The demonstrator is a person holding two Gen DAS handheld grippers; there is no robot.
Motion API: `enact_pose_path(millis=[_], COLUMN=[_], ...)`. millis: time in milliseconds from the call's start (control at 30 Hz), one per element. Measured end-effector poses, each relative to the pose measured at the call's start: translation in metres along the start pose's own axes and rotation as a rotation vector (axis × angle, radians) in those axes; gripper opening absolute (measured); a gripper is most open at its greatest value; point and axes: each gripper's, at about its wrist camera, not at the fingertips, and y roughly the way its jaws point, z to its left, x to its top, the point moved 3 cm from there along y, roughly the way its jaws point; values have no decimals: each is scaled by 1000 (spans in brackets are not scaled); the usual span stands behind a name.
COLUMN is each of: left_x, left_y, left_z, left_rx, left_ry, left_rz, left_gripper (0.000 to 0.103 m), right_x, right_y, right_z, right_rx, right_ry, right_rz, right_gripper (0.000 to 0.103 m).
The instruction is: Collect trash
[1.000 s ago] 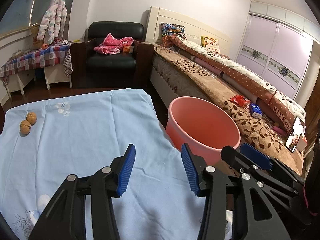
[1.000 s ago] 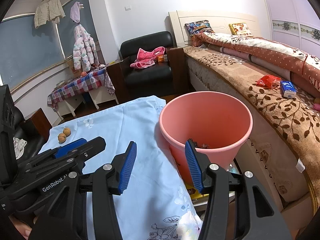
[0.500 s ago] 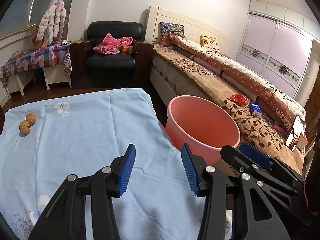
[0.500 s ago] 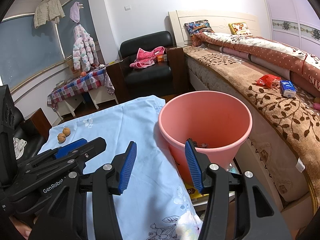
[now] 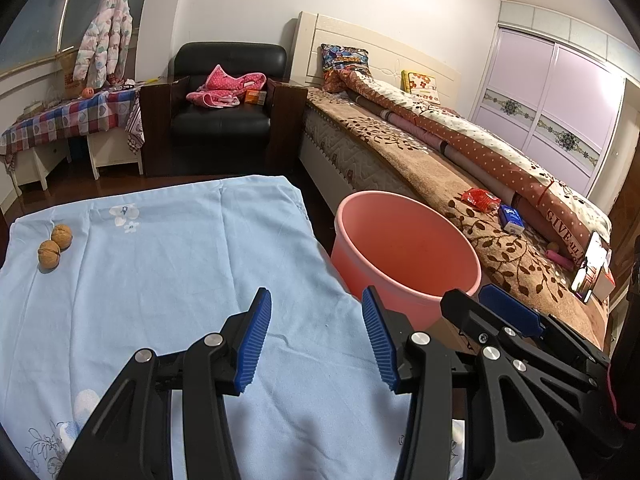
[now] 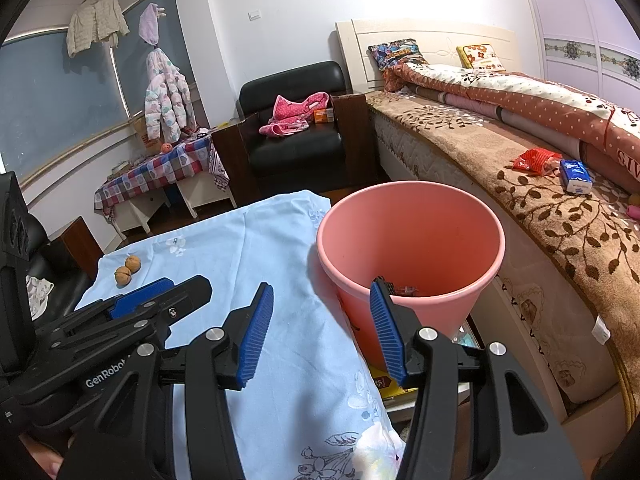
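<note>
A pink bucket [image 5: 406, 248] stands off the right edge of a table covered with a light blue cloth [image 5: 160, 272]; it also shows in the right wrist view [image 6: 408, 236], with some wrappers lying at its bottom [image 6: 402, 290]. My left gripper [image 5: 316, 340] is open and empty above the cloth's near part. My right gripper [image 6: 322, 330] is open and empty, over the table's right edge just before the bucket. Two walnuts [image 5: 55, 243] lie at the cloth's far left, also seen in the right wrist view [image 6: 127, 270].
A bed [image 5: 460, 184] runs along the right with a red packet [image 5: 480, 199] and a blue tissue pack [image 5: 511, 219] on it. A black armchair [image 5: 224, 112] with pink cloth and a checked side table [image 5: 68, 120] stand at the back.
Both grippers have drifted very slightly; the view has shifted a little. Both stay open and empty.
</note>
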Motion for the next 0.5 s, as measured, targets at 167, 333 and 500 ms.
enact_pose_path(millis=[167,333,500], left_x=[-2,-1,1], left_y=[0,2,2], left_z=[0,1,5], left_rx=[9,11,11], left_ry=[6,5,-4], left_rz=[-9,0,5], left_gripper=[47,47,47], right_x=[1,2,2], right_y=[1,1,1], right_z=[0,0,0], right_rx=[-1,-2,-1], right_ry=[-1,0,-1], right_rz=[1,1,3], right_gripper=[51,51,51])
